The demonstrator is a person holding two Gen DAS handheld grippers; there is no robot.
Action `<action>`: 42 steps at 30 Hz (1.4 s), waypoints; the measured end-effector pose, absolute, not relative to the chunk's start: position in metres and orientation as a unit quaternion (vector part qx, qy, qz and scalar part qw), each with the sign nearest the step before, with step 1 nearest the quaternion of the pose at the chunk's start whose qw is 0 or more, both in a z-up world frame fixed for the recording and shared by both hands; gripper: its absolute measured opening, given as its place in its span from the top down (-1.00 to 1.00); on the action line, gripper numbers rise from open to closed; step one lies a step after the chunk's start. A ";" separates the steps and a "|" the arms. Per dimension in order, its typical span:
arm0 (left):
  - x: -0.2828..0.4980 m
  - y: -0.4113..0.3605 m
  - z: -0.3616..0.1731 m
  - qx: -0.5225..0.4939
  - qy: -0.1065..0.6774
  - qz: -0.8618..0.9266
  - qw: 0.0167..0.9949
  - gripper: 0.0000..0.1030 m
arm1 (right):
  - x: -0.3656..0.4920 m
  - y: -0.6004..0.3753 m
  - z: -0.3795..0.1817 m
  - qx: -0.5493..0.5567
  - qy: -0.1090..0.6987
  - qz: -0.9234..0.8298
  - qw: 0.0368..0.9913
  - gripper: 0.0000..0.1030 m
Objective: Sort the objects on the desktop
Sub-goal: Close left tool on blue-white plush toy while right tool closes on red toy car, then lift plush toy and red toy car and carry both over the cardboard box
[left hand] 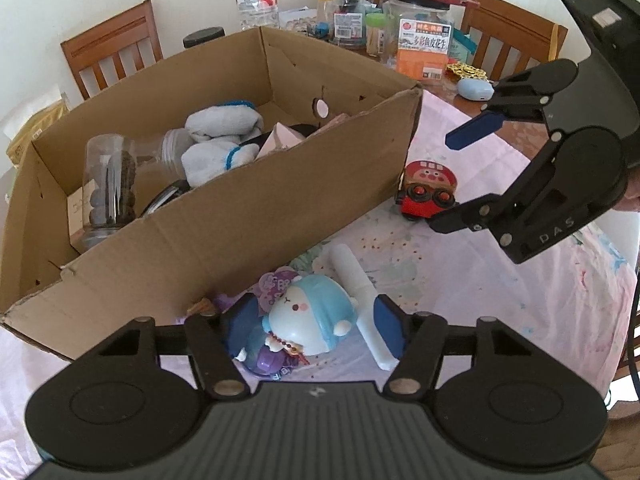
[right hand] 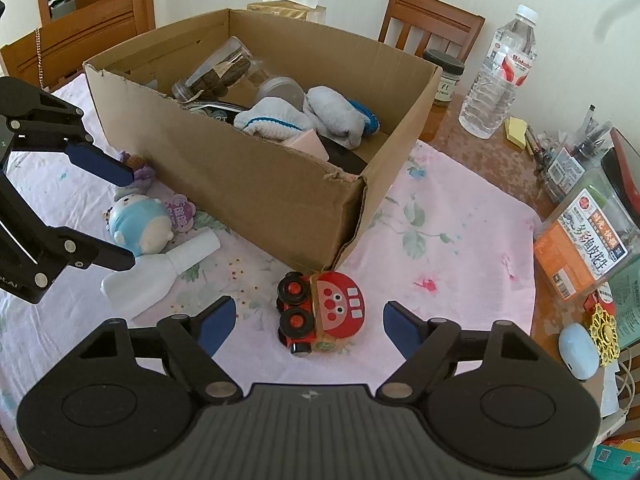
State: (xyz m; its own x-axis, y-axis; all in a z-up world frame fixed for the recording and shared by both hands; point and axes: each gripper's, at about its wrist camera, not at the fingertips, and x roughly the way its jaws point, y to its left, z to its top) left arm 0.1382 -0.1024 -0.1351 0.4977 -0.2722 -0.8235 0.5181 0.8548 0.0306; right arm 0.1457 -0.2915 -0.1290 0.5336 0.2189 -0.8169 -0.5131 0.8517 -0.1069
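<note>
A blue-and-white figurine (left hand: pixel 308 316) lies on the pink cloth between the open jaws of my left gripper (left hand: pixel 316 330); it also shows in the right wrist view (right hand: pixel 138 224). A white bottle (left hand: pixel 360 292) lies beside it, also in the right wrist view (right hand: pixel 160 276). A red toy train (right hand: pixel 320 312) lies on its side between the open jaws of my right gripper (right hand: pixel 310 328); it also shows in the left wrist view (left hand: pixel 428 190). The right gripper appears in the left wrist view (left hand: pixel 448 180), the left gripper in the right wrist view (right hand: pixel 124 220).
An open cardboard box (left hand: pixel 256 216) holds grey socks (left hand: pixel 220 136), a clear jar (left hand: pixel 112 180) and other items. Past it on the wooden table stand a water bottle (right hand: pixel 500 72), a peanut jar (right hand: pixel 584 240), a pen holder (left hand: pixel 352 12). Chairs (left hand: pixel 116 48) ring the table.
</note>
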 end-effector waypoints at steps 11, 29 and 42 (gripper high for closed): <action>0.149 -0.096 -0.148 0.120 0.465 -0.239 0.844 -0.11 | 0.167 -0.294 -0.139 -0.163 0.447 0.223 0.851 -0.54; 0.152 -0.093 -0.152 0.105 0.474 -0.249 0.838 -0.02 | 0.174 -0.301 -0.153 -0.140 0.478 0.234 0.835 -0.11; 0.143 -0.091 -0.135 0.107 0.463 -0.260 0.841 0.00 | 0.161 -0.298 -0.145 -0.156 0.476 0.247 0.830 -0.10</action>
State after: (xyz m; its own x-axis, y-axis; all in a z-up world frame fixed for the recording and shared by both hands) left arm 0.1431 -0.0907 -0.1346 0.4363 -0.3386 -0.8337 0.5372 0.8413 -0.0606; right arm 0.1607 -0.2978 -0.1449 0.4257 0.2612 -0.8663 -0.5585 0.8291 -0.0245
